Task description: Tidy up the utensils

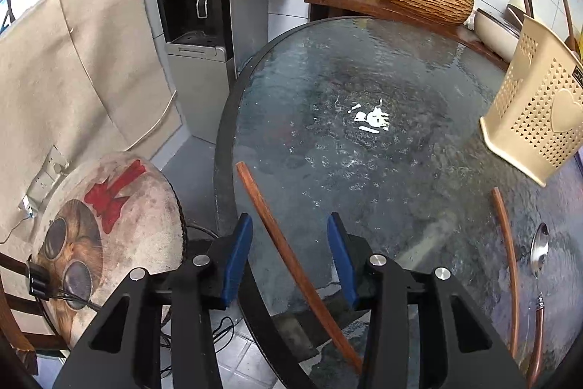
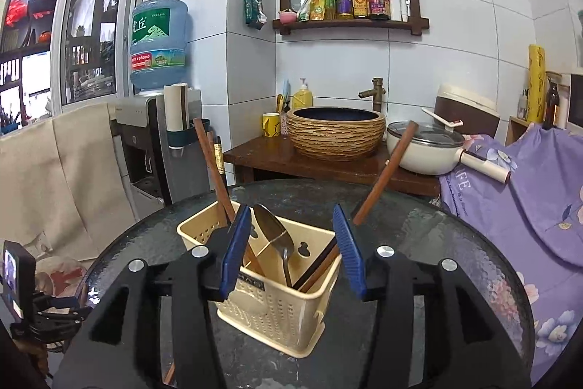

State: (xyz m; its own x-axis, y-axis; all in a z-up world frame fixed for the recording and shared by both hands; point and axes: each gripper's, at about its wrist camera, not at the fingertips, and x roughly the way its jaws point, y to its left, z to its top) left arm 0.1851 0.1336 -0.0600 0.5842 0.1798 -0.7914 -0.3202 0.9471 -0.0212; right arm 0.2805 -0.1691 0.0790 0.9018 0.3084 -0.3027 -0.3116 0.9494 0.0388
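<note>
A brown wooden chopstick (image 1: 291,261) lies slantwise on the glass table (image 1: 382,177) near its left rim. My left gripper (image 1: 288,220) hangs over it, open, blue pads on either side and clear of it. Farther right lie a second chopstick (image 1: 509,265) and a steel spoon (image 1: 539,248). The cream perforated holder (image 1: 535,112) stands at the right edge. In the right wrist view my right gripper (image 2: 291,209) is open just above that holder (image 2: 269,308). A spoon (image 2: 274,230) and several chopsticks (image 2: 208,163) stand inside; one chopstick (image 2: 386,170) leans right. Neither pad touches them.
A stool with a printed cushion (image 1: 109,228) sits left of the table, a water dispenser (image 1: 196,35) behind it. Beyond the table a wooden counter holds a ribbed basin (image 2: 337,133) and a white pan (image 2: 426,148). A purple floral cloth (image 2: 528,206) lies at the right.
</note>
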